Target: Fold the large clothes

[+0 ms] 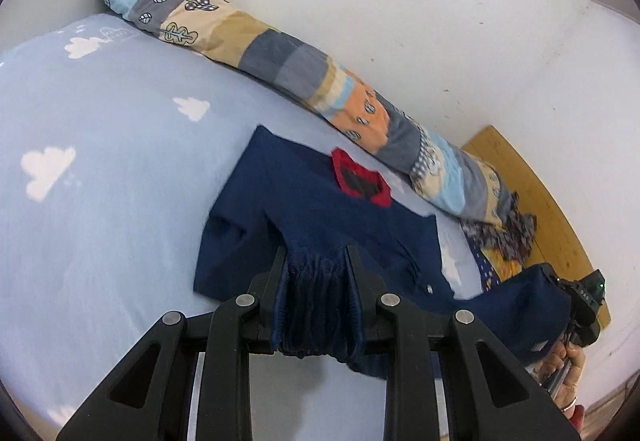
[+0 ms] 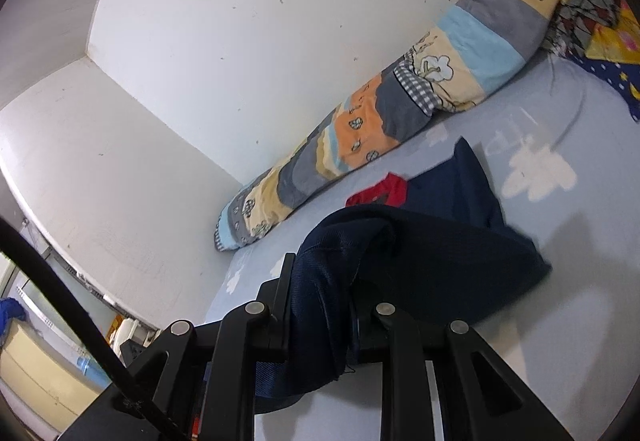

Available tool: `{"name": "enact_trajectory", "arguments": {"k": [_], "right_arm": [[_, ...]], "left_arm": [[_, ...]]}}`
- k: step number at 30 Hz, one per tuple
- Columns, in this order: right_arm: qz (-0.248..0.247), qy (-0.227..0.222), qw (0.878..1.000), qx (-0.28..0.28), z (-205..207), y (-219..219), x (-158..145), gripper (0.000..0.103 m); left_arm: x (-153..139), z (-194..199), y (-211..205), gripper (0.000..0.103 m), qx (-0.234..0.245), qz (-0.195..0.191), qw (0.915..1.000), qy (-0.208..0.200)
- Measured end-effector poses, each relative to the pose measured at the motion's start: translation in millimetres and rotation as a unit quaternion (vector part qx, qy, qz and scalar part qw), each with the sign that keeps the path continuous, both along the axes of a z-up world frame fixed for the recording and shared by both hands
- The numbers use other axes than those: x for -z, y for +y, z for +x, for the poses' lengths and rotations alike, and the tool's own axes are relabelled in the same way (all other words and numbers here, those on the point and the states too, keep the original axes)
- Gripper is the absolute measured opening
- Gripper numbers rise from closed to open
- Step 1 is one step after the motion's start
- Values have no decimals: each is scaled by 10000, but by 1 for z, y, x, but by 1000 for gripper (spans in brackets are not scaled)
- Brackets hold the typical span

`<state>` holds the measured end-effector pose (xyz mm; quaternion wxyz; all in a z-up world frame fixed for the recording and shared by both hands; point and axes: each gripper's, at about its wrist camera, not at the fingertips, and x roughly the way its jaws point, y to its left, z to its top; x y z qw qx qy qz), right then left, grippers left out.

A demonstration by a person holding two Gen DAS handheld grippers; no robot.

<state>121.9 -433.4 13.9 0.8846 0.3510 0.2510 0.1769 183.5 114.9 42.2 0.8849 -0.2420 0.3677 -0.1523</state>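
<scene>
The bed (image 1: 112, 169) has a light blue sheet with white cloud prints, and it stands in the corner of a room with plain white walls (image 1: 400, 1) that carry small dark marks. Along the wall lies a long rolled quilt (image 1: 280, 53) with patches of grey, beige, orange and light blue. At the head of the bed a wooden headboard (image 1: 532, 193) shows, and beside it a heap of patterned cloth (image 1: 508, 237).

A dark blue sweater (image 1: 320, 217) with a red collar lies on the sheet near the quilt. The left tongs (image 1: 316, 257) are closed on a bunched part of the sweater, which is lifted off the sheet. The right tongs (image 2: 320, 273) are closed on another part of the same sweater, also raised above the bed. In the left view, a hand (image 1: 568, 365) holds the right tongs at the edge.
</scene>
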Motion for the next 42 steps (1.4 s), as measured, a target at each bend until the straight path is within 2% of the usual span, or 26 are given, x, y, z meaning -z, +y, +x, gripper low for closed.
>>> {"name": "enact_trajectory", "arguments": {"k": [5,8,9,10,11,12,14,17,19,21,23,25,27,29,31,33,35,38,40,42], "right_arm": [[-125,154,9998,96,74,-5,-1,22],[-186,320,9992,163,122,-8,9,22],[-186,393,9989,191,139,-9,15,22],[-192,511,9983,215,160,-11,24,23],[-178,612,9977,238,177,-12,32,23],[-161,715,9969,278,192,-13,41,23],[-154,1048,9938,331,237,-14,63,23],[-186,1401,9891,406,280,-15,92,23],[-135,1694,9838,569,306,-19,118,23],[-166,1982,9779,636,321,-20,136,24],[-143,2249,9718,698,329,-21,154,27],[-145,2217,9728,663,331,-20,158,29],[-223,2088,9760,573,327,-19,155,31],[-308,2029,9774,509,325,-20,151,31],[-386,2007,9779,431,324,-19,147,31],[-488,1991,9781,374,322,-16,143,31],[-561,1968,9782,341,323,-13,142,31],[-564,1968,9783,311,324,-13,142,31],[-535,1984,9782,307,323,-14,142,31],[-519,1997,9780,296,324,-14,143,31]], "left_arm": [[-6,78,-2,24,-135,162,9997,95],[1,133,-8,22,-138,288,9992,240],[7,154,-10,21,-134,333,9988,329],[14,178,-14,16,-187,437,9980,421],[20,199,-17,2,-284,566,9968,489],[26,215,-18,0,-328,635,9958,578],[48,254,-17,0,-325,536,9939,906],[78,290,-11,0,-659,807,9882,1125],[93,301,-7,0,-634,802,9878,1176],[102,302,-5,17,-463,755,9877,1288],[107,301,-5,46,-148,636,9904,1218],[106,299,-10,54,153,590,9922,1087],[104,295,-18,54,530,472,9921,1033],[99,292,-34,54,919,738,9890,890],[96,287,-52,53,1270,1139,9825,746],[98,286,-69,42,1536,1382,9758,718],[102,288,-80,38,1485,1823,9690,762],[116,297,-88,37,1489,2079,9614,1012],[120,298,-89,36,1479,2131,9603,1023],[118,297,-92,15,1432,2208,9603,927]]}}
